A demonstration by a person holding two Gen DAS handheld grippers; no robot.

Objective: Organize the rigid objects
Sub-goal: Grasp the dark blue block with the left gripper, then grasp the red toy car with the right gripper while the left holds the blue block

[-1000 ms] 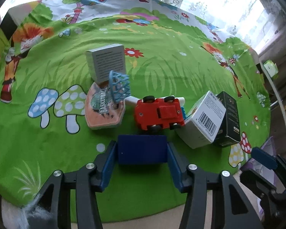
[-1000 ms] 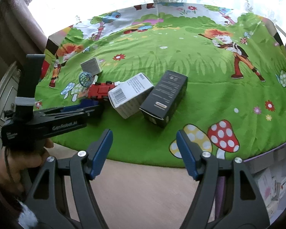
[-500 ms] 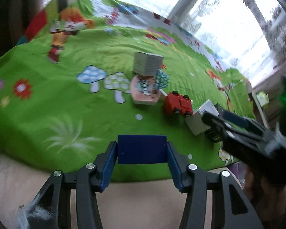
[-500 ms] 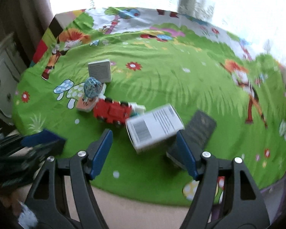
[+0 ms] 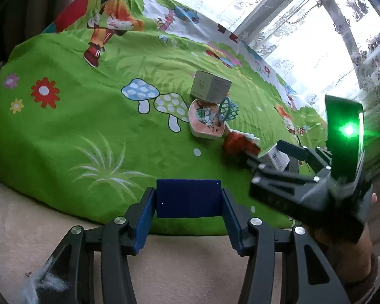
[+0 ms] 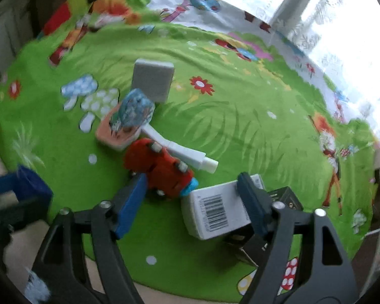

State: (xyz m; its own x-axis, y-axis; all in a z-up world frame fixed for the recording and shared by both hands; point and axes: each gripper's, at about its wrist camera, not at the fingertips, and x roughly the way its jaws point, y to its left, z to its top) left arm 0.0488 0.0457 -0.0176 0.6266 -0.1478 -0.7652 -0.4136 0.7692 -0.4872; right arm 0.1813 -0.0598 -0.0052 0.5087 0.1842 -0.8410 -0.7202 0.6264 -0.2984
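Note:
My left gripper (image 5: 187, 202) is shut on a dark blue block (image 5: 187, 198), held over the near edge of the green cartoon cloth (image 5: 88, 116). My right gripper (image 6: 192, 200) is open, low over the cloth, its fingers either side of a red toy car (image 6: 162, 169) and a white barcoded box (image 6: 215, 210). A black box (image 6: 283, 197) lies behind the white box. A grey-green carton (image 6: 152, 81), a pink board with a blue net hoop (image 6: 129, 119) and a white bar (image 6: 179, 152) lie beyond. The right gripper also shows in the left wrist view (image 5: 271, 152).
The cloth covers a round table; its near edge drops to beige floor (image 5: 38, 228). A window with lace curtains (image 5: 316, 25) is behind. A dark cabinet (image 6: 2, 38) stands at the left.
My right gripper has moved forward and down over the red car and white box. My left gripper has pulled back and left with the blue block.

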